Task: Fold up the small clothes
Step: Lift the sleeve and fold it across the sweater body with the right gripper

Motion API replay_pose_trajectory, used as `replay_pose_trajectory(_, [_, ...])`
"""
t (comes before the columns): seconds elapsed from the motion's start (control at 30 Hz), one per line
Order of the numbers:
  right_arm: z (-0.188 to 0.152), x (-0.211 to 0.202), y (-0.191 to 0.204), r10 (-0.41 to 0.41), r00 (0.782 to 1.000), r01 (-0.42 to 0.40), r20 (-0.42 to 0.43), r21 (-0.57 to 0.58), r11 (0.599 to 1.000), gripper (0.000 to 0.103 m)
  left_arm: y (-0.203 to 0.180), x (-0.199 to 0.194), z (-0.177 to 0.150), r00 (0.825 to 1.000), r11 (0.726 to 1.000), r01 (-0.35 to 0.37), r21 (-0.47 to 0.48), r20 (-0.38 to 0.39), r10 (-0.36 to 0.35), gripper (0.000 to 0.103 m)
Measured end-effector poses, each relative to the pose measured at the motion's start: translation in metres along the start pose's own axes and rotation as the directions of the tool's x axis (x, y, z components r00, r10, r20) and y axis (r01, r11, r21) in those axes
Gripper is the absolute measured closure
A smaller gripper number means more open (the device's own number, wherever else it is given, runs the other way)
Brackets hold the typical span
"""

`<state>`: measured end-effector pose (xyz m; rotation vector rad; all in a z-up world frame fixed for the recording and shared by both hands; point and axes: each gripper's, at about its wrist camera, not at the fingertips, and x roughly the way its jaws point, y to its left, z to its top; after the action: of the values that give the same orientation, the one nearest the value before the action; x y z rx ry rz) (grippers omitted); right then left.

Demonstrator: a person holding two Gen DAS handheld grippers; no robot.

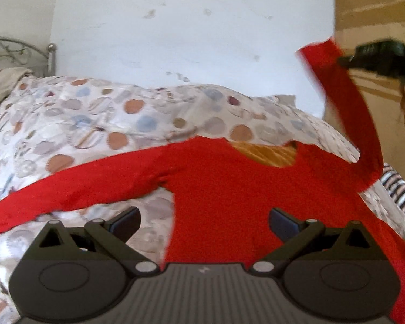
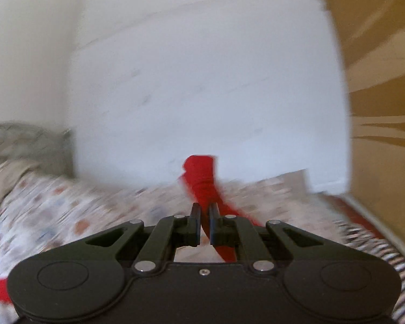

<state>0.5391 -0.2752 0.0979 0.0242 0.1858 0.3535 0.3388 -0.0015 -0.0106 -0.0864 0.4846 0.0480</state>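
A red long-sleeved top (image 1: pixel 224 189) lies face up on the patterned bedspread (image 1: pixel 94 124), its left sleeve stretched out flat to the left. My left gripper (image 1: pixel 203 222) is open and empty just above the top's lower body. My right gripper (image 2: pixel 204 216) is shut on the end of the right sleeve (image 2: pixel 202 178) and holds it up in the air. In the left wrist view the right gripper (image 1: pixel 375 59) shows at the upper right with the lifted sleeve (image 1: pixel 345 102) hanging from it.
A white wall (image 1: pixel 191 32) stands behind the bed. A metal headboard (image 1: pixel 16 51) and a pillow (image 1: pixel 0 86) are at the far left. A striped cloth (image 1: pixel 402 191) lies at the bed's right edge, with a brown wooden panel (image 2: pixel 378 54) beyond it.
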Motion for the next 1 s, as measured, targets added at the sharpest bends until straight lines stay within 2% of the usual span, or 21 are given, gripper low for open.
replay_pose_trajectory(0.07, [-0.019,0.013,0.037,0.069,0.995,-0.072,-0.069,-0.034,0.997,0.098,0.012,-0.002,0.001,1.0,0.999,-0.021,-0.025,0.002,0.021,0.0])
replay_pose_trajectory(0.13, [-0.042,0.022,0.074,0.13,0.98,-0.141,-0.149,-0.064,0.988,0.098,0.024,-0.004,0.001,0.999,0.998,-0.039,-0.05,-0.005,0.039,0.0])
replay_pose_trajectory(0.27, [-0.097,0.025,0.128,0.205,0.928,-0.253,-0.311,-0.122,0.96,0.098,0.045,-0.009,0.0,0.996,0.991,-0.092,-0.098,-0.008,0.091,0.0])
replay_pose_trajectory(0.33, [-0.122,0.018,0.15,0.215,0.904,-0.281,-0.37,-0.136,0.95,0.098,0.055,-0.012,0.002,0.993,0.985,-0.12,-0.122,-0.002,0.121,0.0])
replay_pose_trajectory(0.4, [-0.136,0.014,0.159,0.211,0.889,-0.296,-0.406,-0.158,0.942,0.098,0.063,-0.012,0.006,0.989,0.978,-0.147,-0.147,0.006,0.15,0.0])
replay_pose_trajectory(0.5, [-0.152,0.002,0.157,0.193,0.89,-0.311,-0.413,-0.239,0.92,0.098,0.07,-0.007,0.012,0.986,0.973,-0.162,-0.162,0.011,0.166,0.0])
replay_pose_trajectory(0.57, [-0.158,-0.005,0.153,0.187,0.889,-0.319,-0.419,-0.272,0.908,0.089,0.069,0.001,0.015,0.986,0.974,-0.163,-0.157,0.01,0.166,0.0])
replay_pose_trajectory(0.6, [-0.16,-0.007,0.15,0.193,0.884,-0.325,-0.426,-0.261,0.909,0.085,0.067,0.007,0.017,0.987,0.975,-0.16,-0.154,0.004,0.163,0.0])
replay_pose_trajectory(0.67, [-0.159,-0.016,0.14,0.189,0.883,-0.317,-0.43,-0.25,0.915,0.072,0.064,0.017,0.02,0.99,0.978,-0.138,-0.155,0.007,0.141,0.0])
replay_pose_trajectory(0.7, [-0.159,-0.023,0.133,0.193,0.882,-0.322,-0.429,-0.25,0.913,0.069,0.062,0.022,0.02,0.991,0.978,-0.132,-0.159,0.012,0.135,0.0])
replay_pose_trajectory(0.77, [-0.161,-0.03,0.122,0.179,0.887,-0.311,-0.425,-0.267,0.912,0.054,0.058,0.03,0.021,0.99,0.977,-0.131,-0.171,0.02,0.136,0.0])
replay_pose_trajectory(0.83, [-0.16,-0.043,0.104,0.155,0.898,-0.284,-0.412,-0.274,0.919,0.042,0.053,0.041,0.021,0.99,0.977,-0.131,-0.171,0.025,0.137,0.0])
replay_pose_trajectory(0.93, [-0.158,-0.058,0.074,0.085,0.916,-0.208,-0.392,-0.282,0.937,0.021,0.04,0.064,0.017,0.993,0.984,-0.118,-0.132,-0.016,0.117,0.0])
replay_pose_trajectory(1.0, [-0.157,-0.064,0.054,0.013,0.925,-0.137,-0.38,-0.303,0.943,0.014,0.031,0.079,0.009,0.994,0.989,-0.107,-0.097,-0.038,0.104,0.0])
